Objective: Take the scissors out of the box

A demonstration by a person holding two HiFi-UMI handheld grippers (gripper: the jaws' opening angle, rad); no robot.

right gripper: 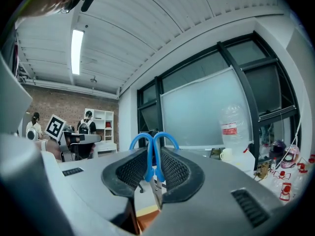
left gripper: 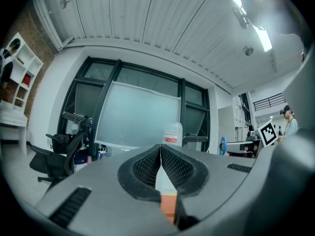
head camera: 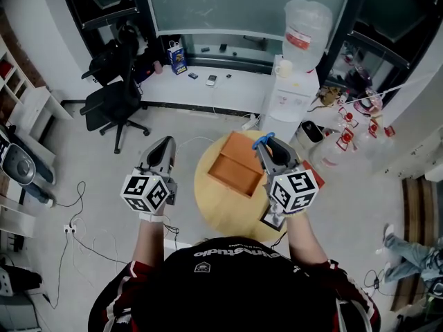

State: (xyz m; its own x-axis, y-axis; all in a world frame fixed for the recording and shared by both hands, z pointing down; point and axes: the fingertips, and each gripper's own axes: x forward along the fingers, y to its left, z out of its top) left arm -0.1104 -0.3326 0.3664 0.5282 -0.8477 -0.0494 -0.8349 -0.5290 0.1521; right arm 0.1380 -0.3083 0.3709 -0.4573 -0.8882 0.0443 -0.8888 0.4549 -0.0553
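Note:
Blue-handled scissors (right gripper: 153, 151) stand handles-up between the jaws of my right gripper (right gripper: 152, 162), which is shut on them; in the head view their blue loops (head camera: 263, 141) stick out at the gripper's tip (head camera: 265, 149), held above the right side of the open wooden box (head camera: 237, 164). The box lies on a round wooden table (head camera: 221, 209) and looks empty inside. My left gripper (head camera: 163, 151) hangs left of the table over the floor, its jaws shut with nothing between them (left gripper: 160, 149).
A black office chair (head camera: 114, 101) stands at the far left. A water dispenser with a large bottle (head camera: 304, 30) is behind the table at the right. Cables run over the floor at the left (head camera: 83, 227). A dark mat (head camera: 273, 220) lies at the table's right edge.

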